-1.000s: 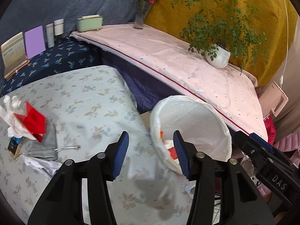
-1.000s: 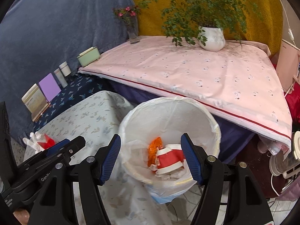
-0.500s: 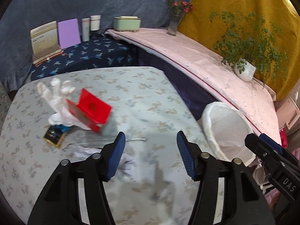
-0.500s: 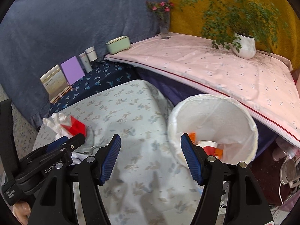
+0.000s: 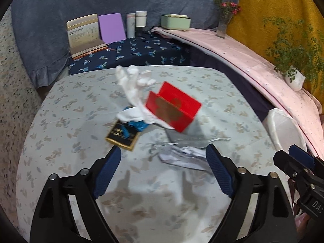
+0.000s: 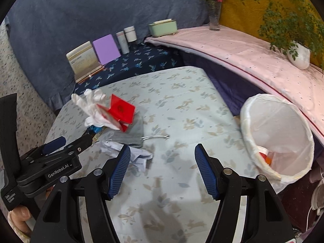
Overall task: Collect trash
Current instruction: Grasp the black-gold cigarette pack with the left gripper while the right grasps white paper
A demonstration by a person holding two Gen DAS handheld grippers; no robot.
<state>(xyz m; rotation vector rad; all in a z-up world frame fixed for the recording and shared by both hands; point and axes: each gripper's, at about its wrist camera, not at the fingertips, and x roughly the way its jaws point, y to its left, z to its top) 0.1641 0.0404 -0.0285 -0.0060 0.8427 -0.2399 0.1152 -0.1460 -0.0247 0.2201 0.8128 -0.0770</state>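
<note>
Trash is found heaped on the left part of a floral-clothed table (image 5: 81, 93). The heap comprises a white glove (image 5: 133, 85) standing upward, an open red box (image 5: 172, 109) leaning against it, a blue wrapper (image 5: 137, 124) under the glove, a black gold-edged packet (image 5: 122, 138) on the near left, a grey pouch (image 5: 190, 136) beneath the box, and crumpled white paper (image 5: 186, 157) nearest the grippers. A thin metal wire (image 6: 156, 137) is seen extending right from the pouch.

The left gripper (image 5: 164, 172) is held above the cloth just short of the heap. Its jaws have just been opening and are spread wide; nothing is pinched, though the paper lies just ahead of the blue pads (image 5: 217, 171).

The right gripper (image 6: 162, 168) is positioned further right over bare cloth. Its jaws are parted and empty. A hand (image 6: 19, 214) is partly visible on the left tool's handle in the right wrist view.

A white-lined waste bin (image 6: 253, 109) is located at the table's right edge, tilted toward the camera, with red and orange refuse (image 6: 266, 156) at its bottom.

Along the far side, a purple card (image 5: 111, 28), a cream booklet (image 5: 83, 30), two white tubes (image 5: 135, 23), a green box (image 5: 175, 21), a flower vase (image 5: 222, 24) and a potted plant (image 5: 293, 77) are noted.
</note>
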